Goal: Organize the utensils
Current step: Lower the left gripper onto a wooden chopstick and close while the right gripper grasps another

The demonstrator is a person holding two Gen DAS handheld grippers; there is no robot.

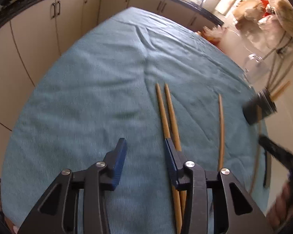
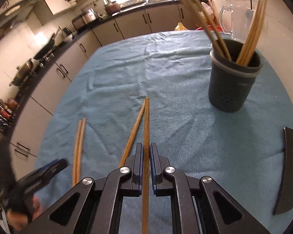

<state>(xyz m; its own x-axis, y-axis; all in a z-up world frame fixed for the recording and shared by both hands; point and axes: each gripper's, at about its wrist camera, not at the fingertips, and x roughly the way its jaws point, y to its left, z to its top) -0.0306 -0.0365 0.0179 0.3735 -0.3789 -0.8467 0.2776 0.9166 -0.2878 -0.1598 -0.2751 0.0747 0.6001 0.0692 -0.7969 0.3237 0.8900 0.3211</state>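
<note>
Right gripper point(image 2: 146, 152) clamps 1 chopstick point(image 2: 146, 128); left gripper point(image 1: 144, 146) apart, seemingly empty, above towel point(image 1: 87, 89).

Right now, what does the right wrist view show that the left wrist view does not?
Only the right wrist view shows the right tongs shut on one chopstick and the inside of the dark cup. Only the left wrist view shows the left tongs open, empty. Both show the blue cloth and a loose pair of chopsticks.
</note>
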